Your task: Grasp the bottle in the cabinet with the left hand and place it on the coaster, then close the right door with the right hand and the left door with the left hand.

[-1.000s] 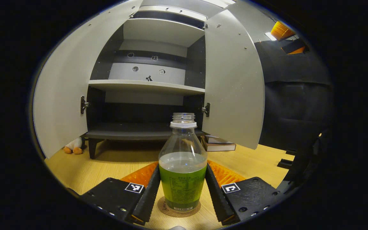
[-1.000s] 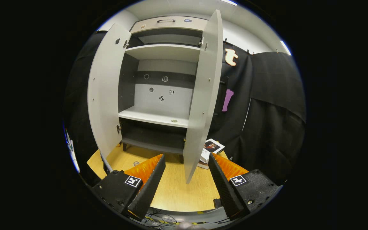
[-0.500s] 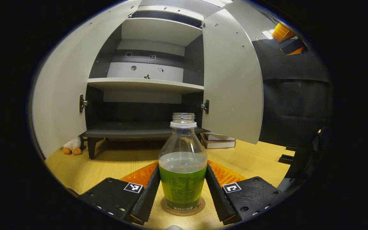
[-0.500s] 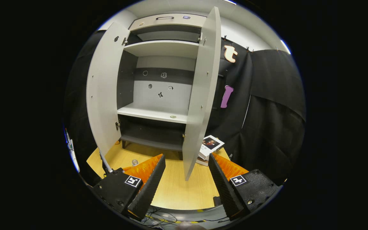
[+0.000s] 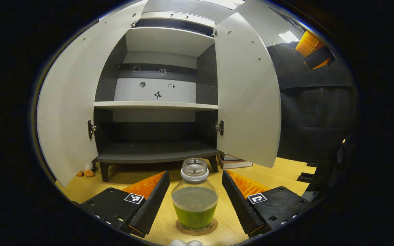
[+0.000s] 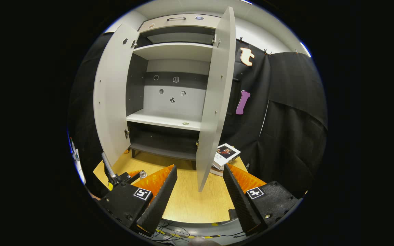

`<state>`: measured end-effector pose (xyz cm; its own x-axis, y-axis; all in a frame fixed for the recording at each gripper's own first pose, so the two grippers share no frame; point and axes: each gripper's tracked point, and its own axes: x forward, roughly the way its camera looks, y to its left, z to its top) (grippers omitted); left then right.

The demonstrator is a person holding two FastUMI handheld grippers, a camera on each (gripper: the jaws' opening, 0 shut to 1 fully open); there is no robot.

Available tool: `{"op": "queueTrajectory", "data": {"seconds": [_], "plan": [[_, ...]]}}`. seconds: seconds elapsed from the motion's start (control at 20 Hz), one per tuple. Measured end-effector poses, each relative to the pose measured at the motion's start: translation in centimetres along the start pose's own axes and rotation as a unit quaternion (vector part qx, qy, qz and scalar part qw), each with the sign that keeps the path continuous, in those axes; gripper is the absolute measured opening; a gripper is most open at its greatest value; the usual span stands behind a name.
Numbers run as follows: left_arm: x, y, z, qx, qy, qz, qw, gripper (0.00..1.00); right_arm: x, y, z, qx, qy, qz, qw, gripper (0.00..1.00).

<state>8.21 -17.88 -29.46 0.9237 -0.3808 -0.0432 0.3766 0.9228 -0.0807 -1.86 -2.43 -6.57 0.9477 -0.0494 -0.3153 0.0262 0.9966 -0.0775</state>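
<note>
A clear bottle (image 5: pixel 194 200) with green liquid and no cap stands upright on a round cork coaster (image 5: pixel 208 229) on the wooden table. My left gripper (image 5: pixel 194 173) is open, its fingers on either side of the bottle and apart from it. The grey cabinet has both doors open: left door (image 5: pixel 67 112) and right door (image 5: pixel 248 95). In the right gripper view my right gripper (image 6: pixel 199 167) is open and holds nothing. It faces the right door's (image 6: pixel 215 102) front edge from a distance. The bottle's mouth (image 6: pixel 143 174) shows low at the left.
Stacked books (image 5: pixel 233 160) lie on the table under the right door, also seen as books (image 6: pixel 226 155). A small plush toy (image 5: pixel 86 172) sits by the cabinet's left leg. Cables (image 6: pixel 173 234) hang past the table's near edge. Cabinet shelf (image 5: pixel 156 106) is bare.
My left gripper has let go of the bottle, opened and risen, leaving it on the coaster. The right gripper has barely moved.
</note>
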Motion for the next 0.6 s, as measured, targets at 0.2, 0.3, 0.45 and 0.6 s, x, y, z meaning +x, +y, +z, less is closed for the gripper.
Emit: {"op": "queueTrajectory", "data": {"seconds": [0.2, 0.3, 0.45, 0.6], "plan": [[-0.5, -0.5, 4.2, -0.007, -0.012, -0.010, 1.000, 0.94, -0.3, 0.1, 0.4, 0.009, -0.008, 0.002, 1.000, 0.83], [-0.7, -0.3, 6.5, -0.010, -0.014, -0.009, 1.000, 0.94, -0.4, 0.3, 0.6, 0.017, -0.014, 0.005, 1.000, 0.84], [-1.5, 0.7, 10.1, -0.016, -0.007, 0.005, 1.000, 0.94, -0.3, 0.7, 1.3, 0.028, -0.026, 0.009, 0.999, 0.84], [-2.4, 3.0, 13.7, -0.015, 0.000, 0.041, 0.999, 0.94, -0.3, 1.1, 2.5, 0.040, -0.042, 0.015, 0.998, 0.83]]}}
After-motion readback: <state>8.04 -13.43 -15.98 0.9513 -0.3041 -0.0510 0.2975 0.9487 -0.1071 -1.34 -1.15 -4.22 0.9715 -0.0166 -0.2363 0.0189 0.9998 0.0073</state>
